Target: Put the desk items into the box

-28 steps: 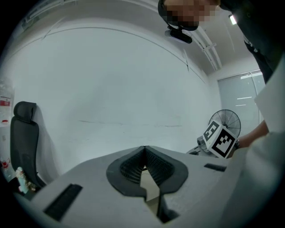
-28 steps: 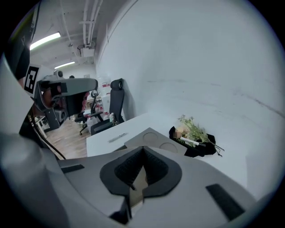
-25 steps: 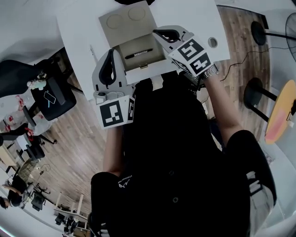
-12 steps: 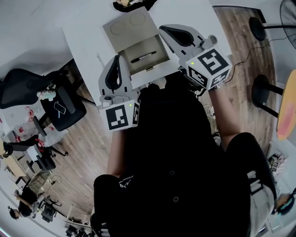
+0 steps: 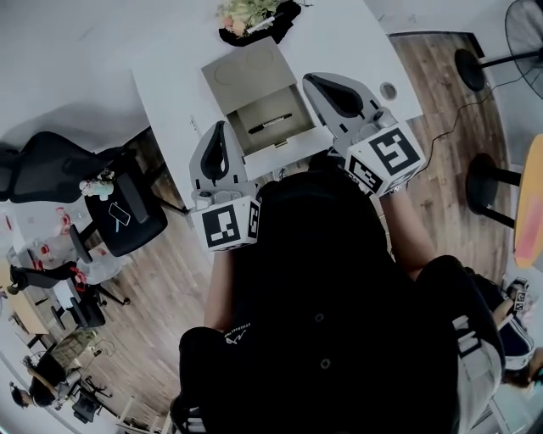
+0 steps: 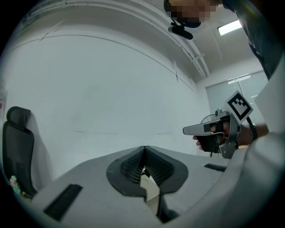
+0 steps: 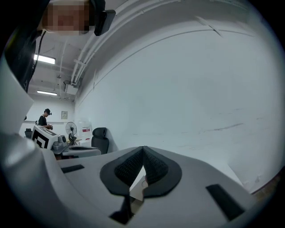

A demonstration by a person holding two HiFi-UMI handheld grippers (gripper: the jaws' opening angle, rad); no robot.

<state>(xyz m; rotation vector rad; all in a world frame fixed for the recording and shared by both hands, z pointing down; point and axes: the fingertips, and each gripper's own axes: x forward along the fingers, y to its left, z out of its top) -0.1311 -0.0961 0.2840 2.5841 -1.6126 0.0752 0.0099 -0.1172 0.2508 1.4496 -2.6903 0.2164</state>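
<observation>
An open tan box point(image 5: 299, 112) sits on the white desk point(image 5: 170, 76), its lid point(image 5: 246, 72) folded back. A black pen point(image 5: 270, 124) lies inside it. My left gripper point(image 5: 219, 129) is held just left of the box, shut and holding nothing. My right gripper point(image 5: 316, 80) hangs at the box's right edge, also shut and holding nothing. In the left gripper view the jaws point(image 6: 143, 149) meet, and they point at a bare white wall, with the right gripper point(image 6: 218, 133) off to the side. The right gripper view shows closed jaws point(image 7: 142, 149) and the same wall.
A dark tray of flowers point(image 5: 253, 17) stands at the desk's far edge behind the lid. A small round object point(image 5: 389, 90) lies on the desk right of the box. Black office chairs point(image 5: 119, 216) stand on the wood floor to the left, stools point(image 5: 488, 174) to the right.
Both grippers have drawn back from the box towards the person and stand wider apart. The box and desk now sit higher in the head view.
</observation>
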